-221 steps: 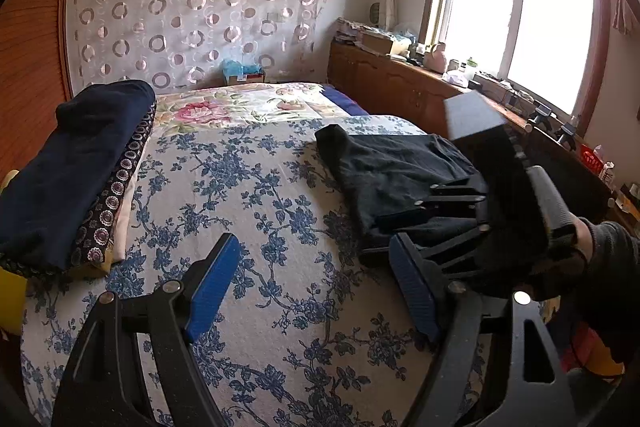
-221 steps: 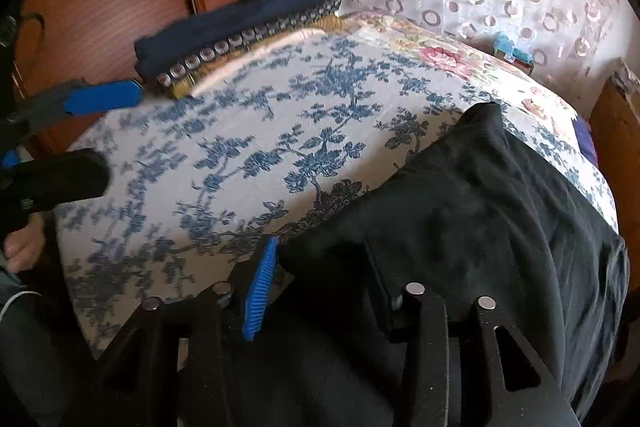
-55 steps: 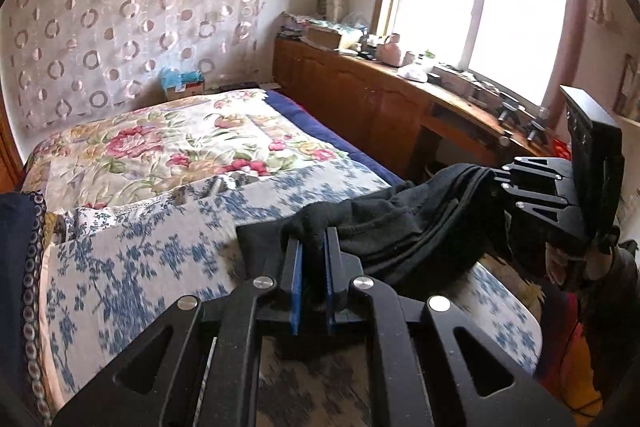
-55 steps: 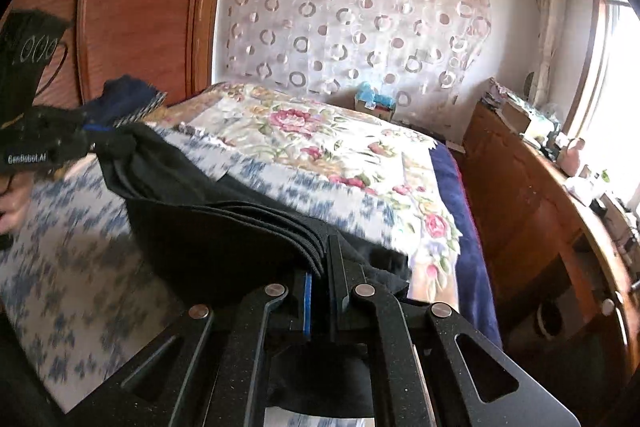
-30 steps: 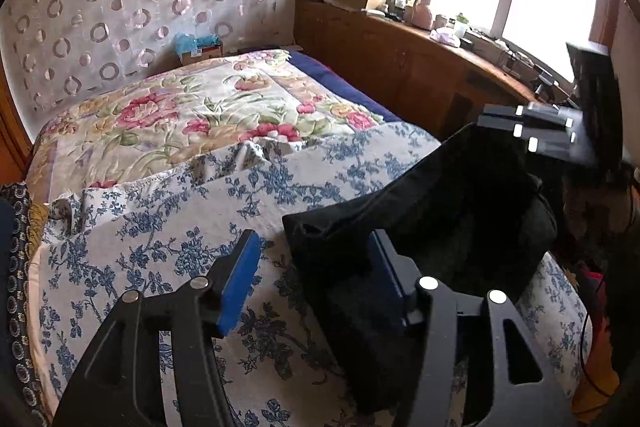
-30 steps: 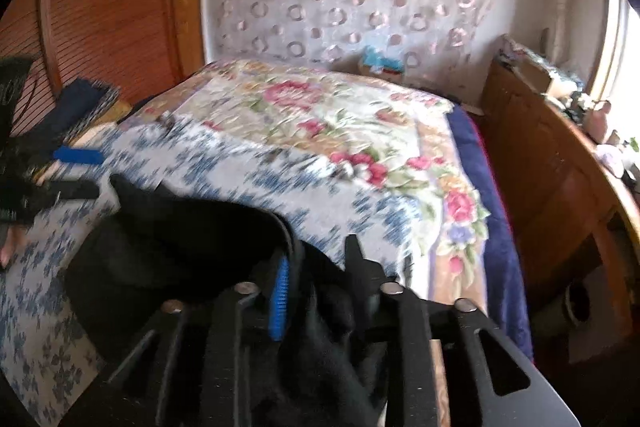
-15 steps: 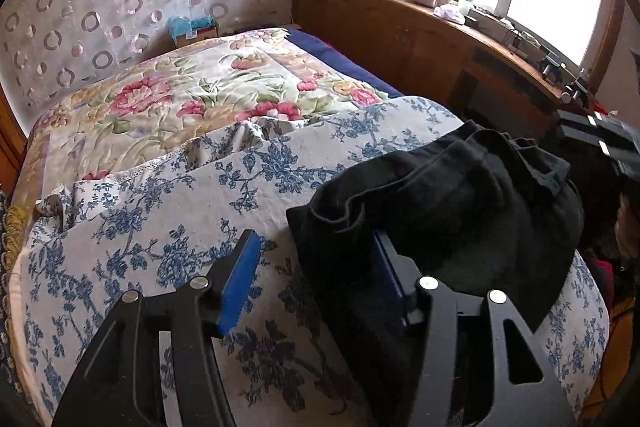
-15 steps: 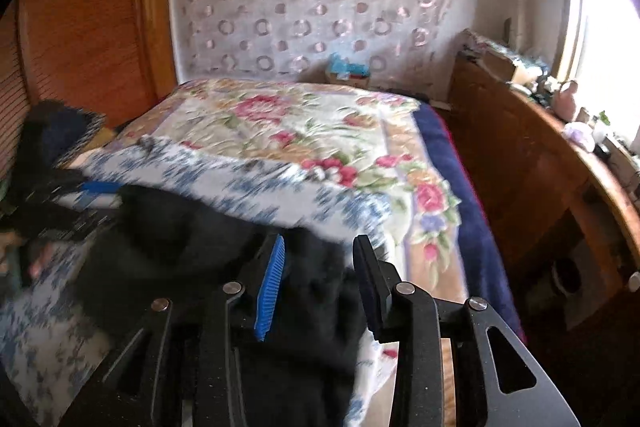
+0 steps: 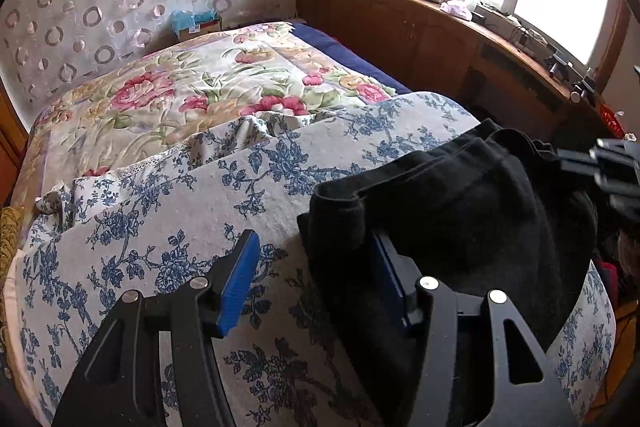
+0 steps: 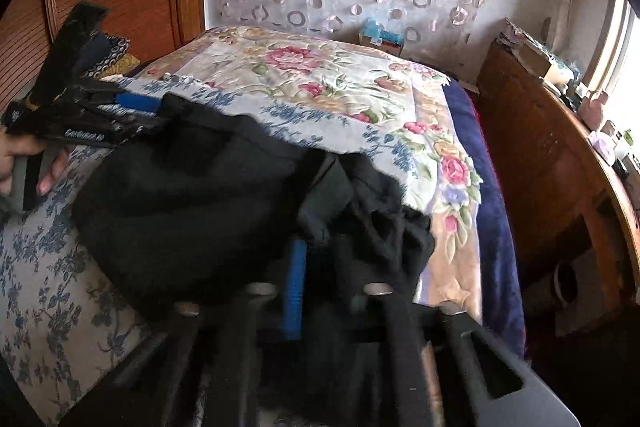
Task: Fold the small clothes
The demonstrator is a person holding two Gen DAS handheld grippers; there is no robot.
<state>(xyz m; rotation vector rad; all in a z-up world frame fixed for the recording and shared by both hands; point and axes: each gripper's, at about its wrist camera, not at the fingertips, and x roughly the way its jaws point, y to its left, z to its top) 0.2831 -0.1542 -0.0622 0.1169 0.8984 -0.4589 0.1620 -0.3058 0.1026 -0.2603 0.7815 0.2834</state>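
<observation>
A black garment (image 9: 460, 219) lies folded over in a rumpled heap on the blue-flowered bedspread (image 9: 160, 227). My left gripper (image 9: 312, 275) is open, its left pad over bare bedspread and its right pad against the garment's near left edge. The garment also shows in the right wrist view (image 10: 208, 195). My right gripper (image 10: 324, 291) is low over the garment's right end, blurred; its jaws stand apart with cloth bunched over them. The left gripper (image 10: 132, 107) shows at the garment's far left corner there.
A rose-patterned quilt (image 9: 208, 87) covers the far half of the bed. A wooden cabinet (image 9: 440, 39) with clutter runs under the window on the right. A folded dark stack (image 10: 108, 51) lies by the wooden wall. A box (image 9: 196, 21) sits by the curtain.
Both grippers held the garment up stretched between them, then lowered it onto the bedspread and opened. Since half a second ago the right gripper has dropped closer to the cloth.
</observation>
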